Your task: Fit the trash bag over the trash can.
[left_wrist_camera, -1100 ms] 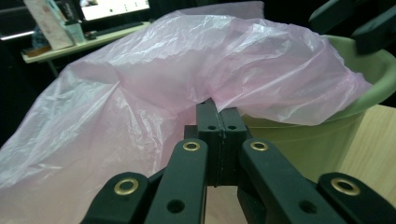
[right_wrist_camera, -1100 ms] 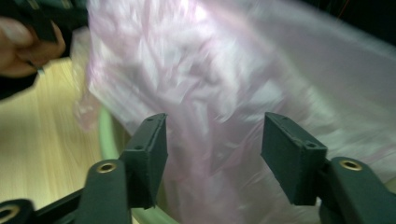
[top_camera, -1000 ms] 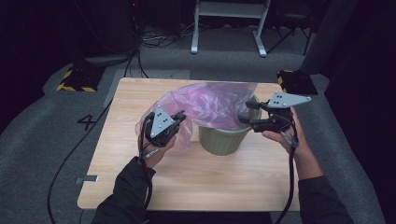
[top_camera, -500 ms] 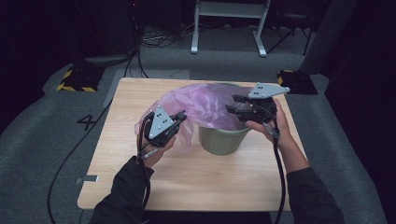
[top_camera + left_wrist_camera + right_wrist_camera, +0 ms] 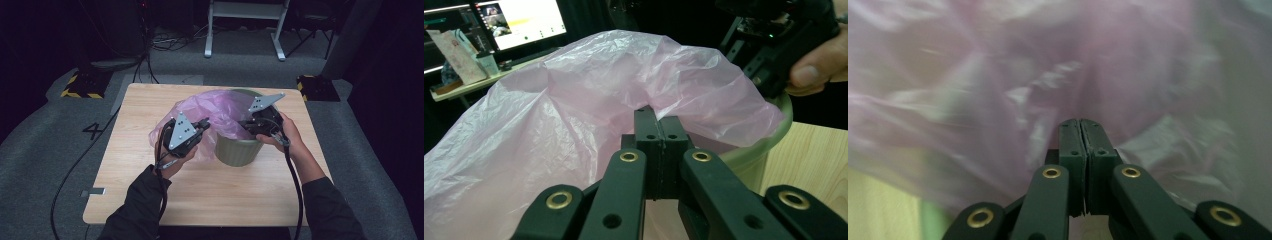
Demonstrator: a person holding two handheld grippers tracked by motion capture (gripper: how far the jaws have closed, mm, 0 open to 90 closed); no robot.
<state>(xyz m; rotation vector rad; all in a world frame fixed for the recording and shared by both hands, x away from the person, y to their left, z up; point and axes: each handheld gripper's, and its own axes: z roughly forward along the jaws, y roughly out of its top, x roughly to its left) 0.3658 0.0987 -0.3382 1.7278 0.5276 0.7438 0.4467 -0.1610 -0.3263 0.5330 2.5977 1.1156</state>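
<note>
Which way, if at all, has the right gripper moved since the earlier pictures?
Yes. The right gripper has moved leftward from beside the green bin's right rim to over it, its jaws closing on the pink bag.

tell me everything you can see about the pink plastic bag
The pink plastic bag is thin, see-through and crinkled. One part sits in the mouth of the green bin; the rest billows up and spills over the bin's left side toward the wooden table. The left gripper has its jaws shut, seemingly on a fold of the film near the rim. The right gripper, whose jaws have just been closing, is shut tight against the film from the bin's right side; whether film is pinched there is hard to tell.
</note>
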